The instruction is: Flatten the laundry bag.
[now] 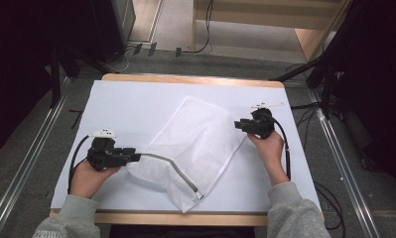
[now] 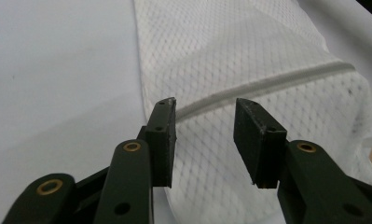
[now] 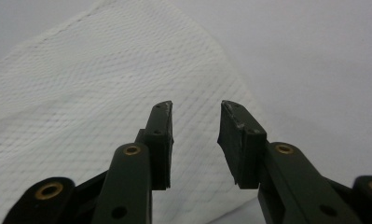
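Over the mesh bag [image 1: 195, 148], left gripper [image 2: 205, 108] and right gripper [image 3: 196, 110] gape, holding nothing.

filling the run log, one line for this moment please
left claw: open, at zip edge | right claw: open, at far edge | mesh bag: flat on table

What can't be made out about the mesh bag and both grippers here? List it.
- Mesh bag contents: high view, the white netting is too fine to see through.
- Zipper pull: left gripper view, the picture's right edge cuts the zipper off.
- Left gripper fingers: high view, too small and dark to tell apart.
- Right gripper finger gap: high view, hidden by its own body.
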A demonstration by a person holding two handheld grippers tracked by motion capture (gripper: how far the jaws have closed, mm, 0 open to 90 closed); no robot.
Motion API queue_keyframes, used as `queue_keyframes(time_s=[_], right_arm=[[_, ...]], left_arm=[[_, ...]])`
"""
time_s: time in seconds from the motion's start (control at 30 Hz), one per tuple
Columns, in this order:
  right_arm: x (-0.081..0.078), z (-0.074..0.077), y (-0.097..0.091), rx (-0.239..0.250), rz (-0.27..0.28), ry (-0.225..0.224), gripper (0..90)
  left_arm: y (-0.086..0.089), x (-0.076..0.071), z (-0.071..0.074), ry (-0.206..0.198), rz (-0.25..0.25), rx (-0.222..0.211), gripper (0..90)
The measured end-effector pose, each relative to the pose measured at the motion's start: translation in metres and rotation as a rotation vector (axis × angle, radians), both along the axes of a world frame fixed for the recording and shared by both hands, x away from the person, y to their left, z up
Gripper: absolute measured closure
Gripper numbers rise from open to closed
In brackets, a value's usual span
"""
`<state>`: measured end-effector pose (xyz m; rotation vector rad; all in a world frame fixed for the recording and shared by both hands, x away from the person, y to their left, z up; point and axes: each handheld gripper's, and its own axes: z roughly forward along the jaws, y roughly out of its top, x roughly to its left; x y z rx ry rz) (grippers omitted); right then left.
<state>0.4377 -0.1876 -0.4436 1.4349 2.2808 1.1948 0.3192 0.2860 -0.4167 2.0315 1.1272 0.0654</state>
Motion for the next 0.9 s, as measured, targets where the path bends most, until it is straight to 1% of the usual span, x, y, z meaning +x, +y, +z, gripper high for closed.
queue_keyframes(time_s=[0.07,0.1,0.13,0.17,0.2,0.23,0.27,0.3,0.33,0.37,0.4,0.43,0.47,0.5,0.53,0.57,0.6,0.63,0.73,0.77,0.83,0.9], right_arm=[[-0.008,0.001,-0.001,0.021,0.01,-0.012,62.2],[-0.012,0.001,0.0,0.033,0.012,-0.011,60.5],[-0.012,0.001,0.0,0.033,0.012,-0.011,60.5],[-0.023,0.0,0.002,0.032,0.029,-0.005,57.2],[-0.028,-0.001,0.003,0.025,0.038,-0.008,56.4],[-0.033,-0.001,0.003,0.016,0.053,-0.018,55.2],[-0.033,-0.001,0.003,0.016,0.053,-0.018,55.2],[-0.043,-0.002,0.004,0.006,0.072,-0.04,54.0],[-0.043,-0.002,0.004,0.006,0.072,-0.04,54.0],[-0.053,-0.002,0.003,0.017,0.08,-0.041,52.6],[-0.056,-0.002,0.003,0.021,0.083,-0.042,52.6],[-0.062,-0.002,0.003,0.025,0.089,-0.046,52.1],[-0.062,-0.002,0.003,0.025,0.089,-0.046,52.1],[-0.07,-0.003,0.003,0.018,0.1,-0.051,51.2],[-0.074,-0.003,0.003,0.015,0.104,-0.05,51.2],[-0.074,-0.003,0.003,0.015,0.104,-0.05,50.9],[-0.079,-0.004,0.004,0.002,0.114,-0.043,50.0],[-0.079,-0.004,0.004,0.002,0.114,-0.043,50.0],[-0.087,-0.004,0.006,0.003,0.121,-0.033,49.2],[-0.091,-0.004,0.007,-0.002,0.125,-0.028,49.1],[-0.093,-0.004,0.007,-0.002,0.13,-0.027,49.1],[-0.098,-0.006,0.006,-0.007,0.124,-0.019,49.0]], left_arm=[[-0.003,0.008,0.0,-0.004,-0.011,0.003,58.1],[-0.003,0.008,0.0,-0.004,-0.011,0.003,57.6],[-0.005,0.013,0.0,-0.005,-0.011,0.006,57.6],[-0.006,0.019,0.0,0.001,-0.013,0.011,55.6],[-0.008,0.024,-0.001,0.003,-0.014,0.01,55.5],[-0.009,0.029,-0.002,0.002,-0.015,0.009,55.0],[-0.011,0.034,-0.003,0.007,-0.017,0.009,55.0],[-0.014,0.044,-0.005,0.015,-0.02,0.005,54.7],[-0.014,0.044,-0.005,0.015,-0.02,0.005,54.7],[-0.018,0.054,-0.007,0.022,-0.022,0.007,54.6],[-0.018,0.054,-0.007,0.022,-0.022,0.007,54.6],[-0.024,0.063,-0.009,0.016,-0.017,0.017,54.6],[-0.024,0.063,-0.009,0.016,-0.017,0.017,54.3],[-0.029,0.07,-0.01,0.013,-0.021,0.029,54.2],[-0.029,0.07,-0.01,0.013,-0.021,0.029,54.2],[-0.031,0.074,-0.011,0.017,-0.024,0.03,54.2],[-0.033,0.077,-0.012,0.02,-0.027,0.033,54.2],[-0.035,0.081,-0.014,0.022,-0.029,0.041,54.2],[-0.041,0.089,-0.018,0.03,-0.034,0.051,53.5],[-0.044,0.094,-0.02,0.031,-0.037,0.061,53.2],[-0.047,0.096,-0.022,0.027,-0.037,0.068,52.7],[-0.05,0.099,-0.025,0.037,-0.049,0.079,52.3]])
